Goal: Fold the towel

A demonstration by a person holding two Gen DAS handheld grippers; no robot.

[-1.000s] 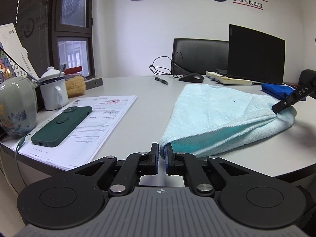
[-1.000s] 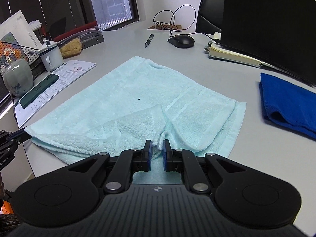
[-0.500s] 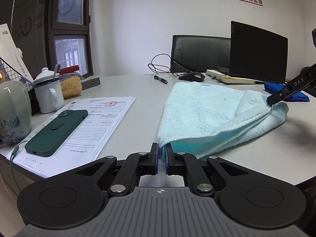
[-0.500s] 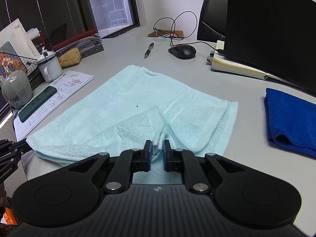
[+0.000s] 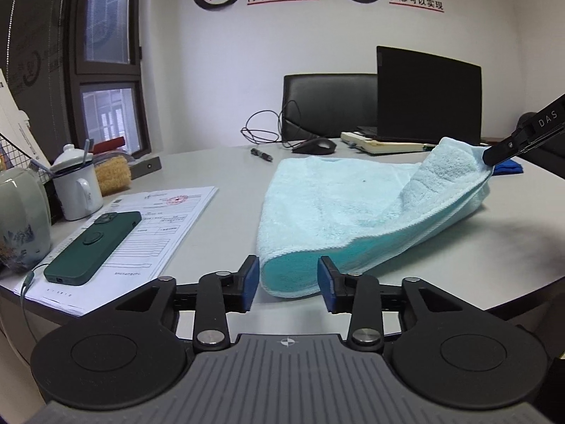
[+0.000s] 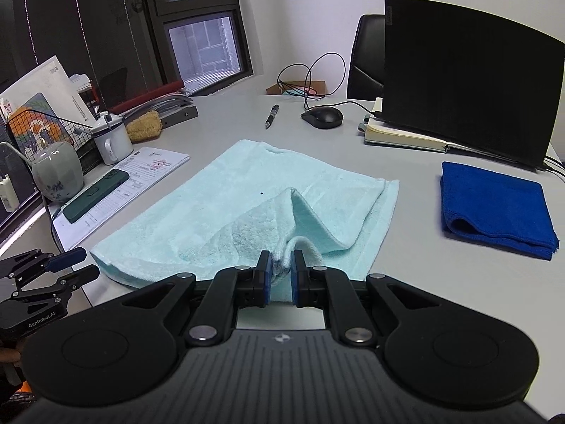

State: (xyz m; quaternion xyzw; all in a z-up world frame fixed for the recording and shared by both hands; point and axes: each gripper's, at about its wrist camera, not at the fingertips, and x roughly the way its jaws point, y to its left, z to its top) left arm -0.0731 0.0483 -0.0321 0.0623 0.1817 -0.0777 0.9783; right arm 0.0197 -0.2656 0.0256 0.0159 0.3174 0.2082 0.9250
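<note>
A light blue towel [image 6: 226,205] lies partly folded on the grey table [image 6: 406,268]. My right gripper [image 6: 281,265] is shut on a near corner of it and holds that corner up off the table, so the cloth peaks in front of the jaws. In the left wrist view the right gripper [image 5: 489,157] shows at the far right with the raised towel [image 5: 335,205] edge in it. My left gripper [image 5: 287,275] has its jaws opening. The towel's near left folded corner lies between them on the table's edge, and the pads do not press it. From the right wrist view, the left gripper [image 6: 86,263] stands open at the lower left.
Left of the towel lie a green phone [image 5: 93,247] on papers [image 5: 169,219], a white mug [image 5: 76,183] and a ceramic jar [image 6: 58,171]. At the back are a pen [image 6: 272,116], a mouse [image 6: 323,116], a notebook [image 6: 402,137] and a laptop [image 6: 469,81]. A folded blue cloth [image 6: 494,205] lies at the right.
The left gripper's jaws have parted and let go of the towel's corner, which now rests on the table. The right gripper has carried its corner higher and farther over the towel.
</note>
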